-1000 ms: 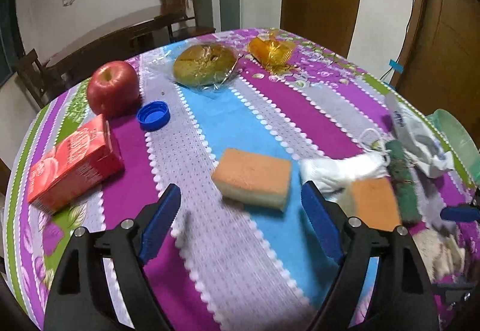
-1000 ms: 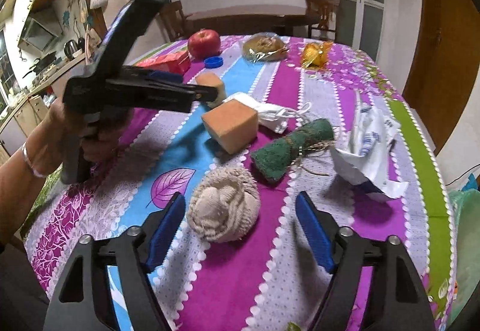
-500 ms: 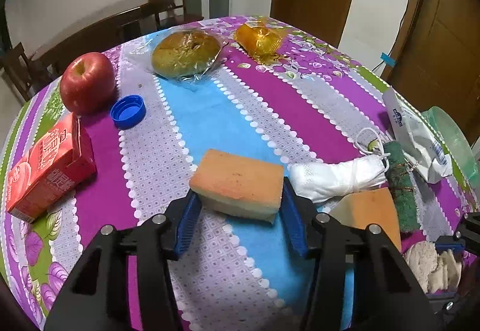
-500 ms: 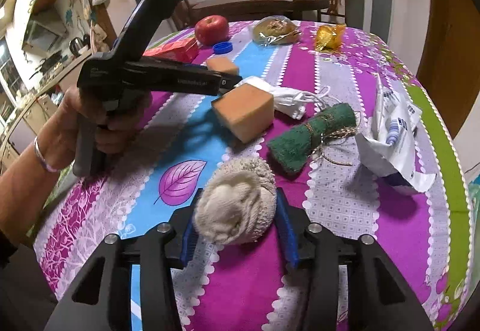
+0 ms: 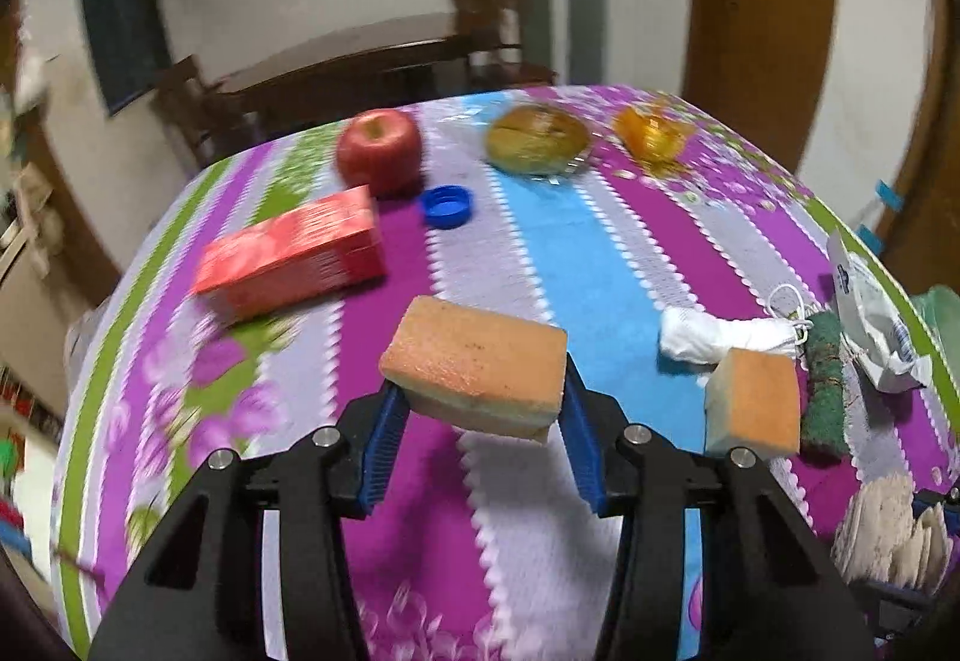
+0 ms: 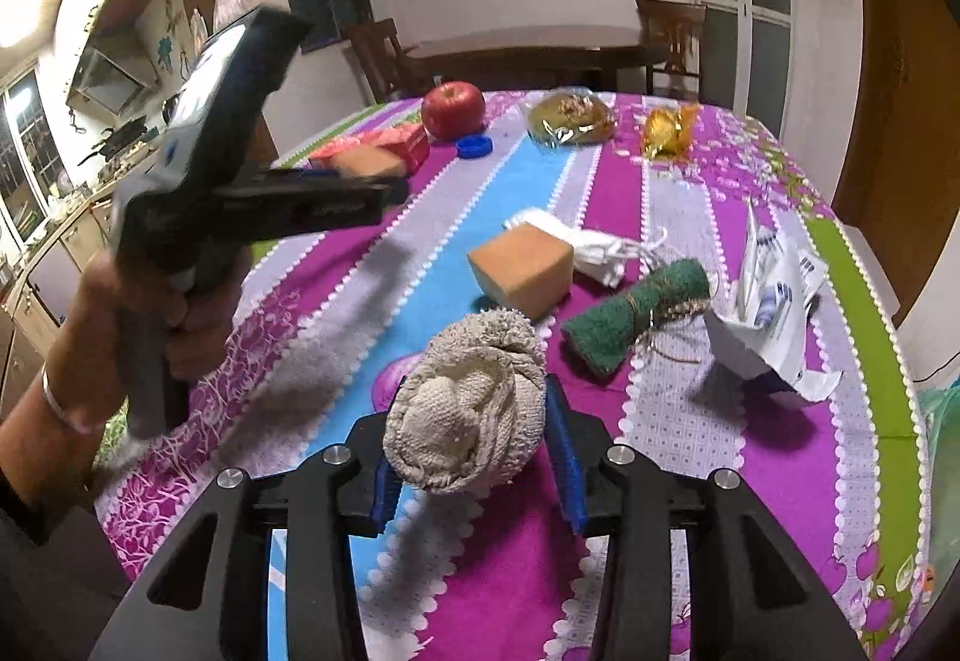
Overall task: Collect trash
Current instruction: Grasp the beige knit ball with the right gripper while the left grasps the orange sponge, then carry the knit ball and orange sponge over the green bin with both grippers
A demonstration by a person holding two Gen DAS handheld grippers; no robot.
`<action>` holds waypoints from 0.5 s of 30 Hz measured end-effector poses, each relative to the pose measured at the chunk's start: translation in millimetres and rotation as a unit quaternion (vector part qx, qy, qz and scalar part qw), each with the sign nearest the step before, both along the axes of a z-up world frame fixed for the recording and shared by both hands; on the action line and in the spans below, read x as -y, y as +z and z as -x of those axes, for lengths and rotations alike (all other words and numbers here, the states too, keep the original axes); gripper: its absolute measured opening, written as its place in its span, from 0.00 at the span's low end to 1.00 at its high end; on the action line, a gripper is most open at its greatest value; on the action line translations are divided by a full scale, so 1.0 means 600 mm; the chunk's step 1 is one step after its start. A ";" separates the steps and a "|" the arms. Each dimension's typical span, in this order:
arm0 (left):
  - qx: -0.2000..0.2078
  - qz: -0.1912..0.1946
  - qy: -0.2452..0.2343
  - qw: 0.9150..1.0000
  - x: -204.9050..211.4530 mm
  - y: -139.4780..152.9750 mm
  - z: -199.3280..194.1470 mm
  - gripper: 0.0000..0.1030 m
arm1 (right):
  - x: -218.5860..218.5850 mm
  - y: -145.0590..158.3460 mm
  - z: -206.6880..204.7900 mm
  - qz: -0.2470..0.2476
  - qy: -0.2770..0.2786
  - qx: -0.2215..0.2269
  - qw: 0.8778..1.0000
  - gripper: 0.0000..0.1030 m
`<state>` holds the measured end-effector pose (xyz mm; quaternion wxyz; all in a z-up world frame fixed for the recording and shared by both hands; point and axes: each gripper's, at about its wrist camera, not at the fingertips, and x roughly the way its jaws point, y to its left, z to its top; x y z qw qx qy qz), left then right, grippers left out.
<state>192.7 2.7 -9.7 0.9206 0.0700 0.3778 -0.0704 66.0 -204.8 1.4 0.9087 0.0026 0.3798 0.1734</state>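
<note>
An orange sponge hangs clear of the striped tablecloth between the blue pads of my left gripper, whose jaws are still closing on it. In the right wrist view a person's hand holds that gripper up at the left, with the sponge at its tip. My right gripper is shut on a beige balled-up cloth, raised slightly above the table.
On the table lie a second sponge, a white mask, a green scouring pad, crumpled paper, a red carton, an apple, a blue cap, bagged bread and an orange wrapper. Something green sits past the right edge.
Both grippers went from open around their objects to shut on them. The left one then lifted the sponge and swung left; the right one raised the cloth slightly.
</note>
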 end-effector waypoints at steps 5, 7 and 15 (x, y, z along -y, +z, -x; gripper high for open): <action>0.046 -0.020 0.044 0.998 -0.010 0.016 0.039 0.44 | -0.008 0.009 0.007 0.011 0.000 0.015 1.000 0.41; 0.054 -0.023 0.054 0.997 -0.010 0.020 0.048 0.44 | -0.011 0.011 0.008 0.014 -0.001 0.019 1.000 0.41; 0.082 -0.044 0.066 0.994 0.003 0.035 0.063 0.44 | -0.001 0.024 0.013 0.019 -0.016 0.034 0.999 0.41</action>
